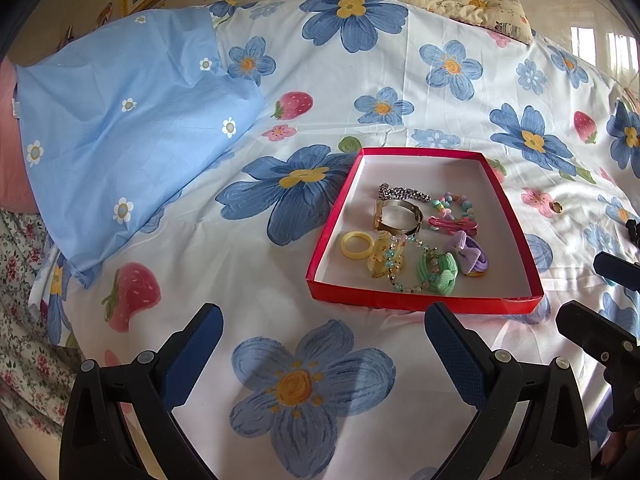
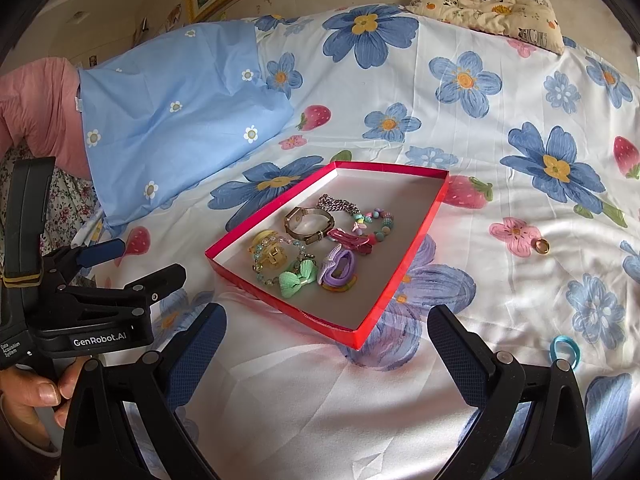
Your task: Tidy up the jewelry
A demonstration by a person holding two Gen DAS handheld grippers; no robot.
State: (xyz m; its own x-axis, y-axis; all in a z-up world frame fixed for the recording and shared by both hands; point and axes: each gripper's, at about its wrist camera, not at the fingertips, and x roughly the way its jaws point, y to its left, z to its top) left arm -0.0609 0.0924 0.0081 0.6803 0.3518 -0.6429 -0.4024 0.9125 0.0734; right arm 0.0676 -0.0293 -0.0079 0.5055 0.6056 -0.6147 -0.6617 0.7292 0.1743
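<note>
1. Most of the job looks done: the red tray sits on the floral bedsheet and already holds a cluster of pieces, grouped toward its right half in the left wrist view.
2. Inside the tray lie a silver chain, a metal bangle, a pastel bead bracelet, pink hair clips, a yellow ring-shaped hair tie, a yellow claw clip, a green bow and a purple bow.
3. Two items remain outside, as far as the frames show. In the right wrist view a gold ring rests on the sheet at about three o'clock from the tray, well apart from it, just beside a pink printed flower.
4. A blue hair tie lies at about four o'clock from the tray, near the right gripper's outer finger.
5. The right gripper hangs over bare sheet at the tray's six o'clock, jaws wide apart and holding nothing.
6. The left gripper is likewise spread and empty, at six o'clock below the tray's near-left corner.
7. My judgement: collecting the ring and the blue tie is what remains, and the right gripper is the nearer one.
</note>
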